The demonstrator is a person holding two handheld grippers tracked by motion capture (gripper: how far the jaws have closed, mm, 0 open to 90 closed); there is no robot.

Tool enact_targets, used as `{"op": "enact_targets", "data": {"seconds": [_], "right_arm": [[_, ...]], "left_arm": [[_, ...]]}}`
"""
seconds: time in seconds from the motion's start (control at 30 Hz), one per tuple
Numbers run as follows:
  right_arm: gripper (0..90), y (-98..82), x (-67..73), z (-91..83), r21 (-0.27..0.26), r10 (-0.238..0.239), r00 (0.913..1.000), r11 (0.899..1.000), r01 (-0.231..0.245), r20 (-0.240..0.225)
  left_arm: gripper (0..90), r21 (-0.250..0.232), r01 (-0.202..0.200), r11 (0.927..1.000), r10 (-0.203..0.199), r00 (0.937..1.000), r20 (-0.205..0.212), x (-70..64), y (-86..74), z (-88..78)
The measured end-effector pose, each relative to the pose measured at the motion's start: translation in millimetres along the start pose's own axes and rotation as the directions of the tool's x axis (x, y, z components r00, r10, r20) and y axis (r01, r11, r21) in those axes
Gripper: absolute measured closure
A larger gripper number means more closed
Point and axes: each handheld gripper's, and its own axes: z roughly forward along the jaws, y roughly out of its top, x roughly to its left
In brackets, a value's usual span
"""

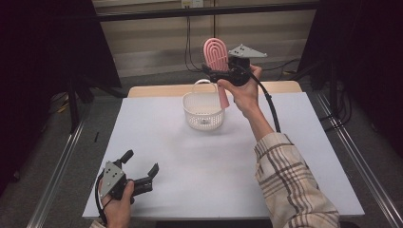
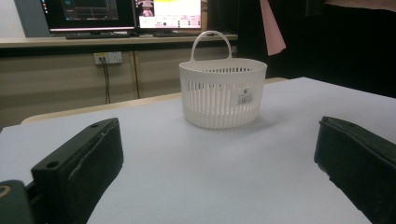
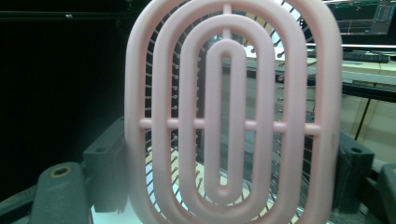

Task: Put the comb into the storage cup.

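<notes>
High view, basket: the white basket [image 1: 203, 110] stands upright on the tabletop [image 1: 199, 161], toward its far edge, with its handle raised.
High view, brush: your right gripper [image 1: 222, 75] holds the pink hairbrush [image 1: 216, 56] in the air just above and behind the basket. The ribbed oval head points up; the handle hangs down past your right hand [image 1: 242, 90] toward the basket's right rim.
High view, right jaws: they are clamped across the brush below its head.
High view, left side: your left gripper [image 1: 141, 173] lies low over the tabletop at its near edge, well apart from the basket. Its jaws are spread wide with nothing between them, and your left hand [image 1: 116, 202] grips it from behind.

Left gripper view, basket: the basket [image 2: 222, 91] sits straight ahead on the tabletop [image 2: 210, 177], well beyond the two jaws, its small label facing you.
Left gripper view, jaws: they stand wide at either side, with bare tabletop between them.
Left gripper view, brush: the pink tip of the hairbrush [image 2: 272, 28] hangs above the basket, to its right.

Right gripper view, brush: the oval head of the hairbrush [image 3: 233, 116] stands close before the camera, its back ribs toward you and bristles showing through the gaps.
Right gripper view, jaws: they press on the brush from both sides.
</notes>
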Motion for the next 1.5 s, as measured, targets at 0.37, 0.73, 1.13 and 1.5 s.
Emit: {"op": "enact_targets", "data": {"seconds": [0.37,0.73,1.13,1.5], "right_arm": [[19.7,-7.6,0.0,14.4,0.018,0.008,1.0000,1.000,-0.008,-0.002],[19.7,-11.5,2.9,29.1,0.010,0.016,0.9999,1.000,-0.016,0.005],[19.7,-18.8,3.5,34.7,0.010,0.018,0.9998,1.000,-0.018,0.004],[19.7,-29.0,2.3,37.3,0.006,0.023,0.9995,1.000,-0.023,0.022]], "left_arm": [[1.3,0.002,0.002,1.0000,-0.002,1.0000,0.005,-0.2,0.1,-0.2],[1.3,-0.009,0.005,1.0000,-0.005,1.0000,0.004,0.7,0.5,-1.1],[1.3,-0.010,0.005,0.9999,-0.005,1.0000,0.006,0.5,0.2,-0.8],[1.3,0.000,0.005,1.0000,-0.005,1.0000,0.007,0.3,-0.1,-1.0]]}}
